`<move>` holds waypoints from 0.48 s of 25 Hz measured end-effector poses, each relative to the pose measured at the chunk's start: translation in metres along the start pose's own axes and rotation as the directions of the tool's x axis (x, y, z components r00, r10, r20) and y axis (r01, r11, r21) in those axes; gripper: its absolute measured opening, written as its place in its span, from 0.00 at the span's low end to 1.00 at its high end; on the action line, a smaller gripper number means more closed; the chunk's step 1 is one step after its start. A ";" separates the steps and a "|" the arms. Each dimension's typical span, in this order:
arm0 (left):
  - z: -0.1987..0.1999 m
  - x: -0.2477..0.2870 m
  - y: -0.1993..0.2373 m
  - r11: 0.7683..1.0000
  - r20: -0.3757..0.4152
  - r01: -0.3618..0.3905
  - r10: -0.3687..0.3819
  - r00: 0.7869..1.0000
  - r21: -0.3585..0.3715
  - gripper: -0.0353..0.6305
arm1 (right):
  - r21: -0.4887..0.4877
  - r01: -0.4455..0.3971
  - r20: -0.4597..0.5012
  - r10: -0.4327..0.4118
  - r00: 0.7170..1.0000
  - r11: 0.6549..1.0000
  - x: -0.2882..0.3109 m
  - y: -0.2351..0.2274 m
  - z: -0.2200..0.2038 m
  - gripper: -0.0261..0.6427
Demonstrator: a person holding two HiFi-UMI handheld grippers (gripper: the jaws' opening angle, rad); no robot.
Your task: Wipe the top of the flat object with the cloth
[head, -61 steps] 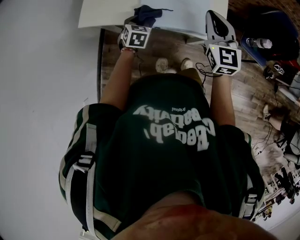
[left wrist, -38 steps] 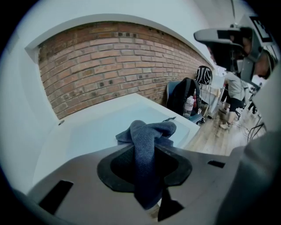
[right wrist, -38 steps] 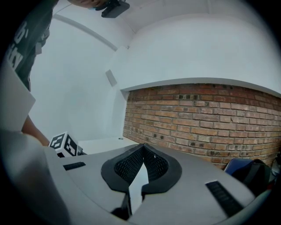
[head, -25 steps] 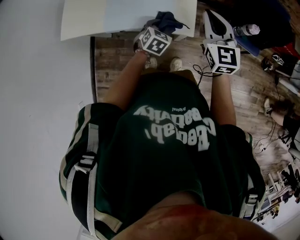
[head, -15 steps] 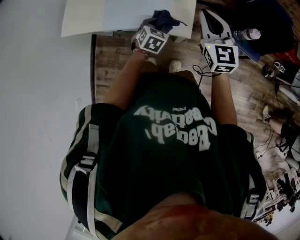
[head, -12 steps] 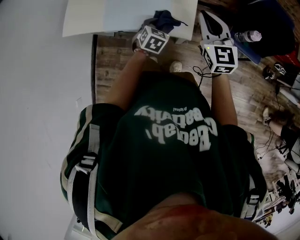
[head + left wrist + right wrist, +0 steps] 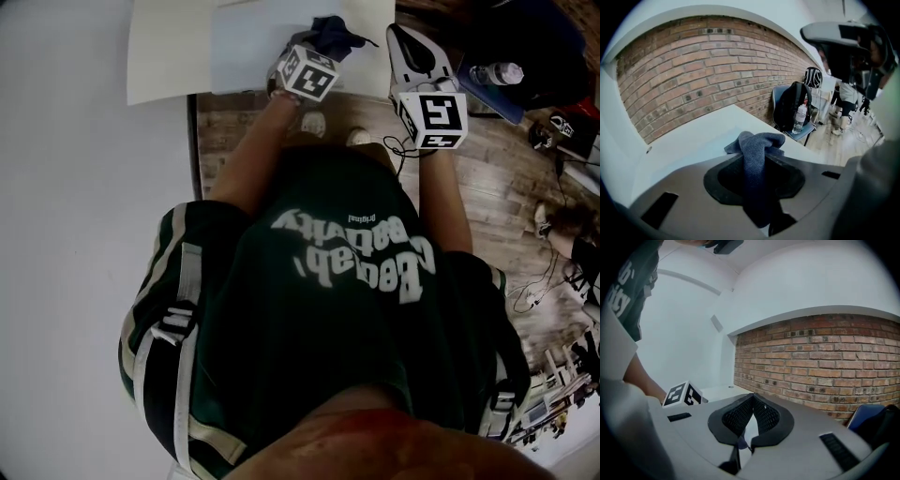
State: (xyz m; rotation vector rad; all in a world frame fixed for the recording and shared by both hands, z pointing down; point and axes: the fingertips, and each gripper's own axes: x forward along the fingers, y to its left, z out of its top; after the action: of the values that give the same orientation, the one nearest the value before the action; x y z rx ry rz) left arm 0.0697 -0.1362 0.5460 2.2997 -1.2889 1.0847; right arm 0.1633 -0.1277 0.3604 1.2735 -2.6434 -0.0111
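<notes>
Left gripper [image 7: 759, 161]: jaws clamped on the blue cloth [image 7: 756, 140], which ran down between them.
Cloth: its bunched end stuck out past the jaw tips, over the flat object [image 7: 693, 140]; contact could not be told.
Flat object: white, directly under and ahead of the left gripper.
Right gripper [image 7: 752, 401]: jaw tips met, nothing held; beside the left gripper.
Beyond: brick wall [image 7: 703, 70]; black backpack [image 7: 791, 105] ahead-right of the left gripper.

Right gripper [image 7: 752, 398]: jaws together at tips, nothing between. Marker cube [image 7: 683, 394] low left, beside bare forearm [image 7: 644, 380]. Brick wall [image 7: 825, 357] behind, white wall [image 7: 689, 333] left. Blue-and-black thing [image 7: 880, 420] at right edge.
</notes>
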 end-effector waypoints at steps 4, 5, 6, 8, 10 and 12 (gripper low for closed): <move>0.010 0.017 0.022 0.999 0.003 0.027 -0.027 1.000 0.033 0.22 | 0.006 0.037 -0.016 -0.037 0.999 0.999 0.016 0.003 0.001 0.03; 0.012 0.022 0.027 0.999 0.004 0.033 -0.034 0.999 0.042 0.22 | 0.006 0.045 -0.020 -0.045 0.999 0.999 0.020 0.004 0.001 0.03; 0.015 0.028 0.032 0.998 0.005 0.039 -0.040 0.999 0.050 0.22 | 0.005 0.053 -0.023 -0.053 0.998 0.999 0.023 0.004 0.001 0.03; 0.021 0.038 0.040 0.997 0.006 0.049 -0.049 0.999 0.064 0.22 | 0.000 0.067 -0.033 -0.067 0.997 0.998 0.027 0.003 0.001 0.03; 0.028 0.048 0.047 0.996 0.008 0.054 -0.055 0.998 0.073 0.22 | -0.004 0.077 -0.045 -0.077 0.996 0.997 0.028 0.002 0.000 0.03; 0.034 0.054 0.051 0.995 0.007 0.057 -0.058 0.998 0.080 0.22 | -0.007 0.086 -0.056 -0.087 0.995 0.996 0.028 0.002 -0.001 0.03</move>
State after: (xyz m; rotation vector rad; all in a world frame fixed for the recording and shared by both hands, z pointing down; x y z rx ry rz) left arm 0.0604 -0.2168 0.5573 2.3875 -1.1952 1.1267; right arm 0.1455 -0.1480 0.3662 1.3654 -2.5378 0.0062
